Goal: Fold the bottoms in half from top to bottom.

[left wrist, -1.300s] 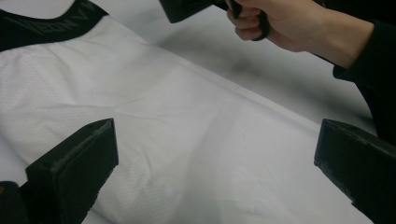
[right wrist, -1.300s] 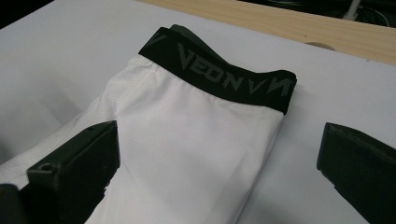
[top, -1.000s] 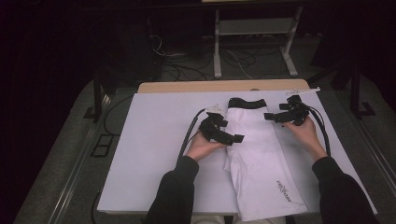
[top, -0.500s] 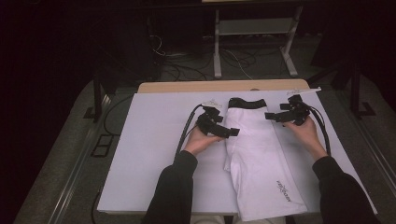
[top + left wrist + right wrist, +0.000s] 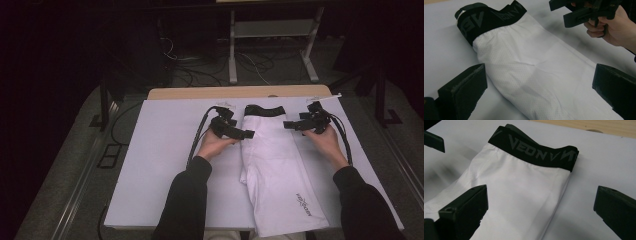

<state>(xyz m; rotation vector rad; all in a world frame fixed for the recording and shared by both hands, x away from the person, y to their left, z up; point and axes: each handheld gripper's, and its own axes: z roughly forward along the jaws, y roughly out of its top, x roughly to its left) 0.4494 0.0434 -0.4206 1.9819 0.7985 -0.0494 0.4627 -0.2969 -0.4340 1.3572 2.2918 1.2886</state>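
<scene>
We hold our left gripper [image 5: 248,134] and right gripper [image 5: 289,125] on either side of the folded white shorts [image 5: 276,170], near their black waistband [image 5: 264,110]. Both sets of fingers stand released, grasping nothing, above the white surface [image 5: 165,165].

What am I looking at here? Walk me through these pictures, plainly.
No robot here: a person sits at a table and holds a two-jaw gripper in each hand. The high view looks down from above the person's side: the left gripper and the right gripper flank a pair of white shorts with a black waistband, lying folded lengthwise on a white sheet that covers the table. The other two pictures come from cameras riding on the grippers, looking along their black jaws. The left gripper view sees the shorts and the other hand beyond. The right gripper view sees the waistband's lettering. Both grippers are open, holding nothing.
</scene>
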